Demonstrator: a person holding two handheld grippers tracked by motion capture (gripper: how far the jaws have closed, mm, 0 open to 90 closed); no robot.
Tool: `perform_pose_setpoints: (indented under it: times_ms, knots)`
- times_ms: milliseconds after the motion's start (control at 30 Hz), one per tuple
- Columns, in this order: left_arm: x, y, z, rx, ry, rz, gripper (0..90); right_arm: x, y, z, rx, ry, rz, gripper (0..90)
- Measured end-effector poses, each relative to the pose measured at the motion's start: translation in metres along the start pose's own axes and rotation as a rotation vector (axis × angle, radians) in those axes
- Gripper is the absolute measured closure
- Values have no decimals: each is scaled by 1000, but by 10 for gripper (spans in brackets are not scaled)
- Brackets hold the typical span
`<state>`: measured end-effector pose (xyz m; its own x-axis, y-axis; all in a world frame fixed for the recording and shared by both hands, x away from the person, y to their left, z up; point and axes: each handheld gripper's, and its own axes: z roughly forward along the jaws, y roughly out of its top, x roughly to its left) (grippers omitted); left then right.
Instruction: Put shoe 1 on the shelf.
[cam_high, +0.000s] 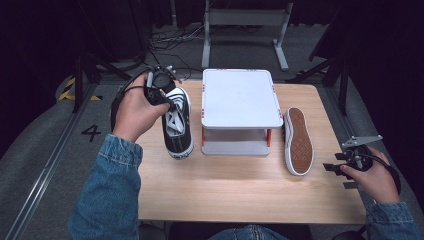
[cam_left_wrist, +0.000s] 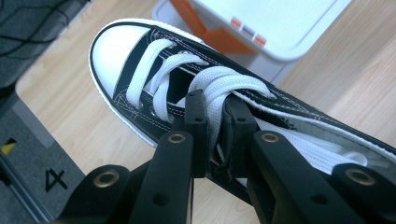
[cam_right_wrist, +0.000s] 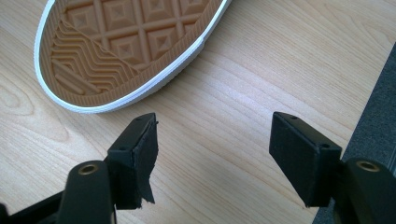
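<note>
My left gripper (cam_high: 167, 102) is shut on a black sneaker (cam_high: 178, 125) with white laces, holding it by the laces and tongue above the table's left side. In the left gripper view the black sneaker (cam_left_wrist: 154, 84) hangs toe-away with its white toe cap up left, and my left gripper (cam_left_wrist: 215, 135) has its jaws pinching the laces. A second sneaker (cam_high: 297, 141) lies on its side right of the stand, its brown sole facing up. That second sneaker's sole (cam_right_wrist: 126, 46) lies ahead of my right gripper (cam_right_wrist: 215, 140), which stands open over bare wood. My right gripper (cam_high: 334, 167) rests by the table's right edge.
A white two-tier stand (cam_high: 241, 102) with orange brackets sits at the middle back of the wooden table (cam_high: 240, 195). The stand's corner (cam_left_wrist: 280, 32) is just beyond the held shoe. Dark floor, cables and metal frame legs surround the table.
</note>
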<state>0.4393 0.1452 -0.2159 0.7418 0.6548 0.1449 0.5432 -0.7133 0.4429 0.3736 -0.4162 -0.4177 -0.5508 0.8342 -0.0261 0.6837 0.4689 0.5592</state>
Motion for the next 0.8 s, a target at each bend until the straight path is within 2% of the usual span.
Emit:
perform_pose_setpoints:
  times_ms: [133, 300, 800]
  knots:
    - [-3, 19, -7, -25, 10, 19, 827, 0, 1, 0, -2, 4, -3, 339]
    - [-6, 36, -5, -31, 5, 34, 827, 0, 1, 0, -8, 6, -5, 339]
    - [-7, 94, 22, -72, 18, 88, 827, -3, 0, -1, -13, 2, 0, 339]
